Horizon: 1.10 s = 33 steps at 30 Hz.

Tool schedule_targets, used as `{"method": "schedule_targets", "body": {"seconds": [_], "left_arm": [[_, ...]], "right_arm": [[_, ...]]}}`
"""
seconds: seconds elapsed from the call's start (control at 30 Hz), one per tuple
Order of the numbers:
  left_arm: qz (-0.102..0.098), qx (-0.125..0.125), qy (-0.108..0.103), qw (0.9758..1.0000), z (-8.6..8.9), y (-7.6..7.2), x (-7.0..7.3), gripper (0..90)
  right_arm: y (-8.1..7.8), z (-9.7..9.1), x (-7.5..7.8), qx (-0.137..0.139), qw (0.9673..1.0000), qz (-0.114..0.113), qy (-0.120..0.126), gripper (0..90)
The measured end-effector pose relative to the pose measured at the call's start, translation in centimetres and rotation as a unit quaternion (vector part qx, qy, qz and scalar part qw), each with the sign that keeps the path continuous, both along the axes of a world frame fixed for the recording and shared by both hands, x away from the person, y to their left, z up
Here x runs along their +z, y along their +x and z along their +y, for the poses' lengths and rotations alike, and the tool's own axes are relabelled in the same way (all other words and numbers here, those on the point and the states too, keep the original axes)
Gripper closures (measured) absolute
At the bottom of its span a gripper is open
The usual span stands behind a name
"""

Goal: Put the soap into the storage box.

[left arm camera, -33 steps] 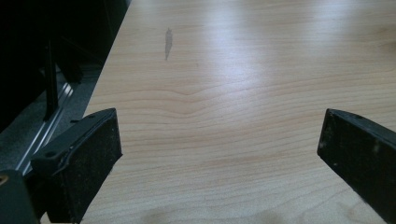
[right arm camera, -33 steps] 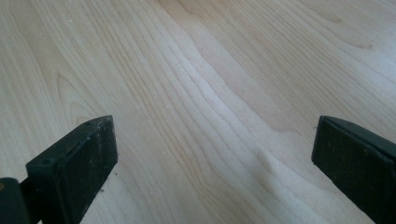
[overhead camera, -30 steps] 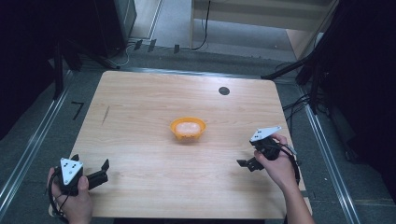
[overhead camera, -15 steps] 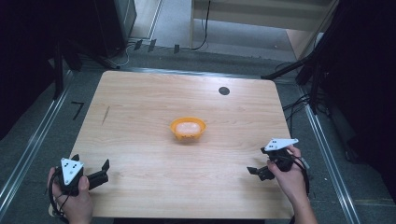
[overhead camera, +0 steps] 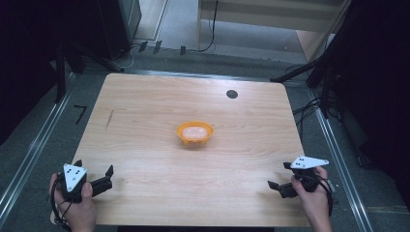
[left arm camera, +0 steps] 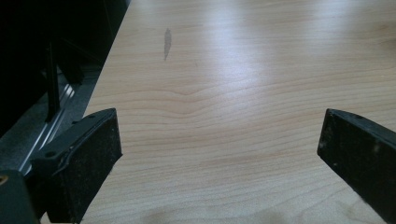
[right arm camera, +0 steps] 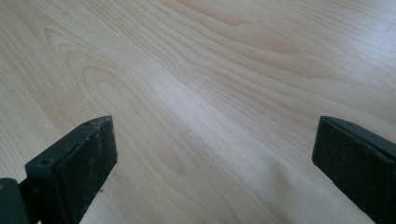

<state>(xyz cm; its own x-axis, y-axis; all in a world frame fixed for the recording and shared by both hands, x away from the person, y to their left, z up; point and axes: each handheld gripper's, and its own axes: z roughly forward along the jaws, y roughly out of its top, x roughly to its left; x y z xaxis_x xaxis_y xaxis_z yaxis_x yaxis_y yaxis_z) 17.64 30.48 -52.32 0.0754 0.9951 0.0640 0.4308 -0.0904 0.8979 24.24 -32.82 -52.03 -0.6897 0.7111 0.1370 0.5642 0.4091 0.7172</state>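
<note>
An orange bowl (overhead camera: 194, 133) mid-table holds something pale I cannot identify.

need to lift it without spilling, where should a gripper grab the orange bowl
Probably pinch the orange bowl by its thin rim, one jaw inside and one outside, coming down from above on the near side. It sits upright and open-topped at mid-table, and its round body looks too wide to span.
</note>
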Motion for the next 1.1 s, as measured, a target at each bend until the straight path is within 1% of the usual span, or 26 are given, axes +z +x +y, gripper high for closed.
{"method": "schedule_targets", "body": {"seconds": [0.17, 0.37, 0.53, 0.73, 0.8, 0.83, 0.87, 1.07, 1.1], "left_arm": [[0.000, -0.001, 0.003, 1.0000, 0.0, 0.0, 0.0, 0.0], [0.000, 0.000, 0.005, 1.0000, -0.1, 0.0, 0.0, 0.0], [0.000, -0.001, 0.005, 1.0000, -0.1, 0.0, 0.0, 0.0], [-0.001, -0.002, 0.005, 1.0000, -0.1, 0.0, 0.0, 0.0], [-0.001, -0.002, 0.007, 1.0000, -0.1, 0.0, 0.0, 0.0], [-0.001, -0.002, 0.007, 1.0000, -0.1, 0.0, 0.0, 0.0], [0.000, -0.001, 0.008, 1.0000, -0.1, 0.0, 0.0, 0.0], [0.000, -0.001, 0.009, 1.0000, -0.1, 0.0, 0.0, 0.0], [0.001, -0.001, 0.010, 1.0000, -0.2, 0.0, 0.0, 0.0]], "right_arm": [[-1.1, -1.0, -0.4, -0.015, 0.9999, -0.004, 0.002, 0.8], [-2.0, -1.9, -0.8, -0.028, 0.9996, -0.007, 0.006, 0.8], [-2.6, -2.6, -1.2, -0.036, 0.9993, -0.007, 0.004, 0.8], [-3.3, -3.6, -1.7, -0.050, 0.9986, -0.015, 0.008, 0.8], [-3.6, -4.1, -1.8, -0.060, 0.9978, -0.023, 0.011, 0.8], [-3.6, -4.1, -1.8, -0.060, 0.9978, -0.023, 0.011, 0.8], [-3.9, -4.5, -1.8, -0.070, 0.9970, -0.029, 0.015, 0.8], [-4.6, -5.3, -2.1, -0.082, 0.9951, -0.045, 0.030, 0.8], [-4.8, -5.5, -2.4, -0.087, 0.9942, -0.049, 0.039, 0.8]]}}
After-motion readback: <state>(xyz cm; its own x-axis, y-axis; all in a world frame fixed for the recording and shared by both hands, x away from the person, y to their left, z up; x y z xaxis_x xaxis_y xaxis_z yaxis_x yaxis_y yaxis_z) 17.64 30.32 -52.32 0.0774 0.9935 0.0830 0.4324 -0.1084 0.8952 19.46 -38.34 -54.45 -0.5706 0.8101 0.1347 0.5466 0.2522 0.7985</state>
